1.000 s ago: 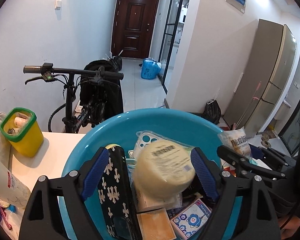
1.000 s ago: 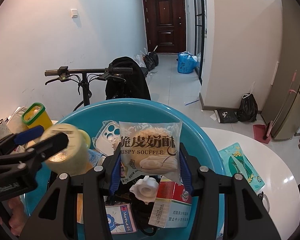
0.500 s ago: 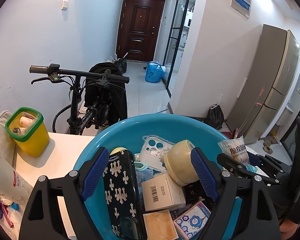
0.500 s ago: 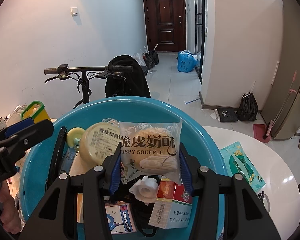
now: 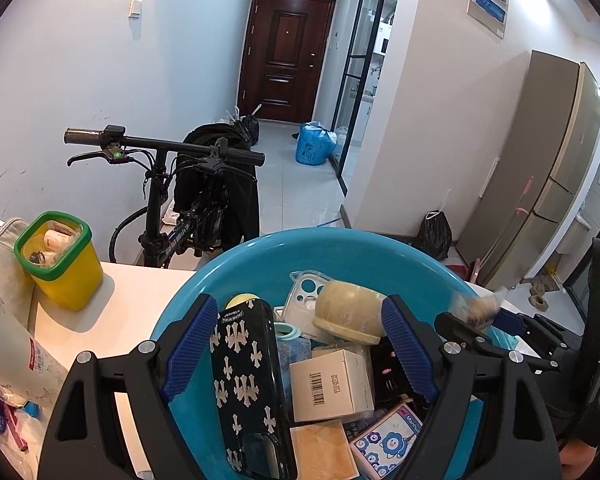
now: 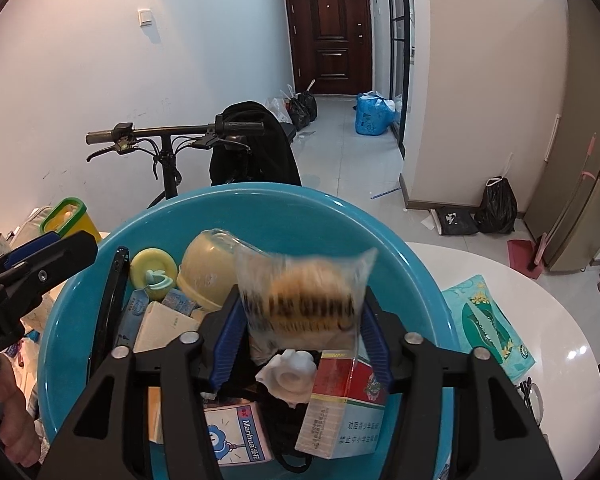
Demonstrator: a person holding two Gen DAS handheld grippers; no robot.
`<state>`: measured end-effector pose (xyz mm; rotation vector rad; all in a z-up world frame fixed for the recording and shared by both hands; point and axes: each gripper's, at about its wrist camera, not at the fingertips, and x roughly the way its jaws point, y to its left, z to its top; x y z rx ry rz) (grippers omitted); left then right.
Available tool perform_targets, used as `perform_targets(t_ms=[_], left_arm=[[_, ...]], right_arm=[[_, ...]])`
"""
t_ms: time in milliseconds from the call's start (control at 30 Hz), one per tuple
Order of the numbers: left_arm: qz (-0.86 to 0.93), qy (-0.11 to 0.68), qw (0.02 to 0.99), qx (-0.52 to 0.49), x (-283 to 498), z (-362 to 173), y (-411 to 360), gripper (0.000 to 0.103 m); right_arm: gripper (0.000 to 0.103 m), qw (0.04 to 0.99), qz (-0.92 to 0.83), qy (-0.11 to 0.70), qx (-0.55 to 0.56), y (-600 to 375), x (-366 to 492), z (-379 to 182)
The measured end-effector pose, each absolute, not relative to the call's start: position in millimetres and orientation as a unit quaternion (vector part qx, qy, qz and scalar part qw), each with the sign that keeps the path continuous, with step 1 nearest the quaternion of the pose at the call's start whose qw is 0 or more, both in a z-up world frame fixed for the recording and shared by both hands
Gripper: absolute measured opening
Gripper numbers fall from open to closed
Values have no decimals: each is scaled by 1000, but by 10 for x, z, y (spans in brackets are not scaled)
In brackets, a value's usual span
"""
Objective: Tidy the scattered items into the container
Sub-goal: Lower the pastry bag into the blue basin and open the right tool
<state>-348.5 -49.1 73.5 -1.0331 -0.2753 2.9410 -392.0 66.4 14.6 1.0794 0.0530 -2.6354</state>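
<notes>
A blue basin (image 5: 340,248) (image 6: 260,204) holds several items: a black phone case (image 5: 244,380), a white box (image 5: 328,384), a red and white carton (image 6: 344,400) and a beige tape roll (image 5: 348,312) (image 6: 204,268) lying loose. My left gripper (image 5: 300,308) (image 6: 74,240) hovers open over the basin with nothing gripped. My right gripper (image 6: 300,304) (image 5: 484,322) is over the basin's right half and its jaws are opening. The clear snack packet (image 6: 304,300) (image 5: 476,308) sits between its pads, motion-blurred and slipping free.
A yellow tub with a green rim (image 5: 60,264) stands on the white table (image 6: 540,300) left of the basin. A teal tissue pack (image 6: 488,320) lies to its right. A bicycle (image 5: 172,184) is parked behind the table. Crumpled bags (image 5: 4,360) crowd the left edge.
The tape roll left the left gripper's jaws, dropped into the basin and rolled onto its side. The right gripper's jaws have widened and the snack packet, sharp before, is now blurred.
</notes>
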Motion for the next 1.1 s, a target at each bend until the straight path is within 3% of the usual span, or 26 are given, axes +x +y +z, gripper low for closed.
perform_targets(t_ms=[67,333,933,1100], left_arm=[[940,-88,6,-330,-3483,742,-499,86],[943,-89,5,-321,-3439,811,-517,86],[965,-73,2,-250,-3085,1226,-476,86],[971,-76,4,-227,-2946,1363,-486,87]], right_arm=[[71,144,-917,17,372,678,-3915,162],[81,138,-925,24,352,698,-3856,289],[82,126,-949,-3,289,935,-3603,770],[89,127,-958,-12,258,997,-3438,960]])
